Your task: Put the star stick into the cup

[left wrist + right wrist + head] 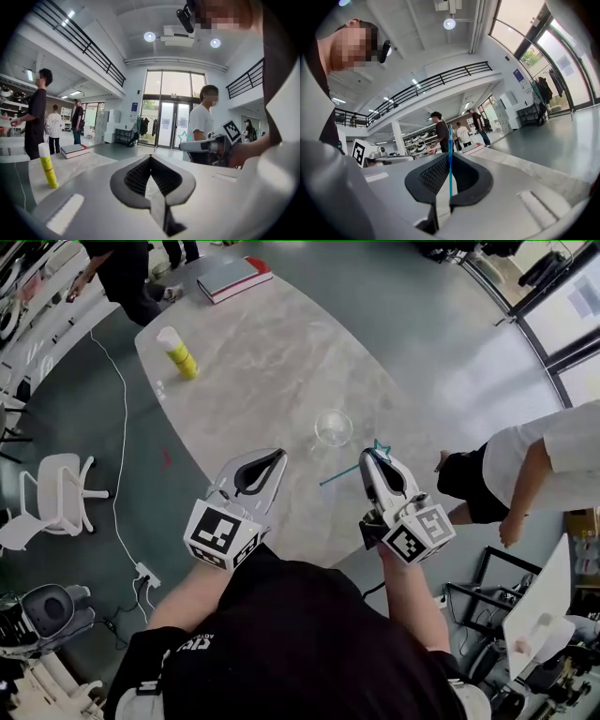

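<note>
Head view shows the cup [321, 425]; right gripper view, the pinched star stick [450, 164].

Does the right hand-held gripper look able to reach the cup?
Probably yes: the cup stands just beyond the right hand-held gripper and its star stick, only bare table between.

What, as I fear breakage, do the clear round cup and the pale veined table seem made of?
The clear round cup looks like glass or clear plastic, glossy: the table shows through it and its rim glints. The pale veined table looks like polished marble or a marble-print laminate: grey veining, soft sheen.
</note>
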